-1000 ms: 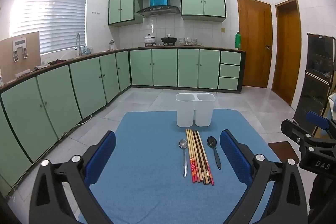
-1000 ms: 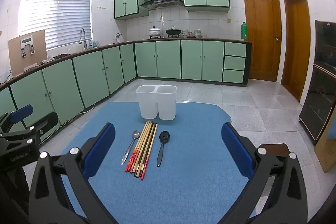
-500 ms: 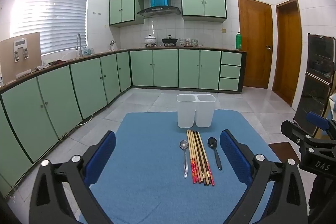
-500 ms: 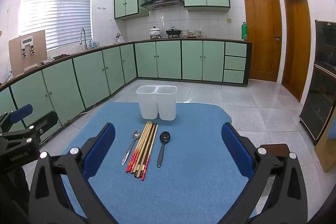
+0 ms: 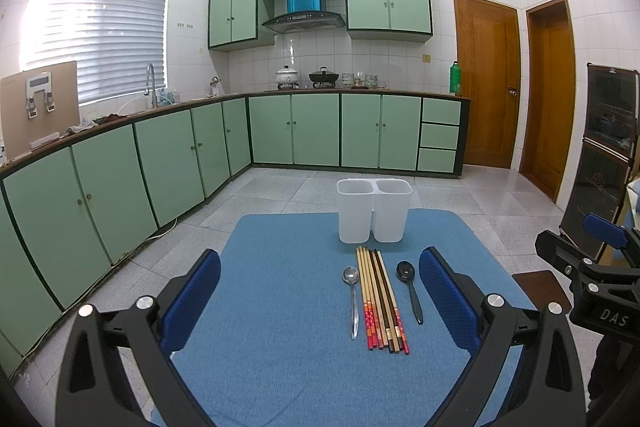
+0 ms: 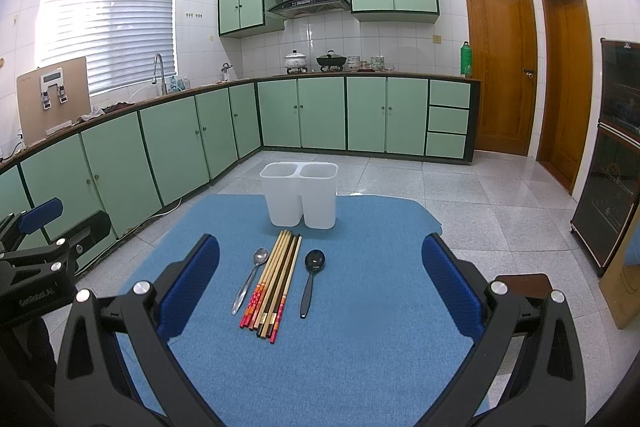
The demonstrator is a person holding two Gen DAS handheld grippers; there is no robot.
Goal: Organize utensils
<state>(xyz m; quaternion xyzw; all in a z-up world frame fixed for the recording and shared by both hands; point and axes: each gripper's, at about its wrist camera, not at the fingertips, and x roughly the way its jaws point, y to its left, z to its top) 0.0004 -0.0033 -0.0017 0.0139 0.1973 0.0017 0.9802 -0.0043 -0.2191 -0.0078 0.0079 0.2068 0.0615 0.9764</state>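
Both tools are hovering above the near edge of a bench covered with a blue mat [image 5: 280,307], and both are spread wide with nothing between their blue pads. The left tool [image 5: 320,299] is filling the bottom of its own view, while the right tool [image 6: 320,287] is doing the same in its view.

A white two-compartment holder [image 5: 374,211] is standing upright at the centre of the frame, near the far edge of the mat. Just below it, a bundle of chopsticks [image 5: 380,299] is lying lengthwise, red-patterned ends toward the bottom of the frame. A metal spoon [image 5: 352,295] is lying just beside them on the left, and a black spoon [image 5: 410,289] is lying near them on the right. Green cabinets [image 5: 312,129] are lining the upper half of the frame.
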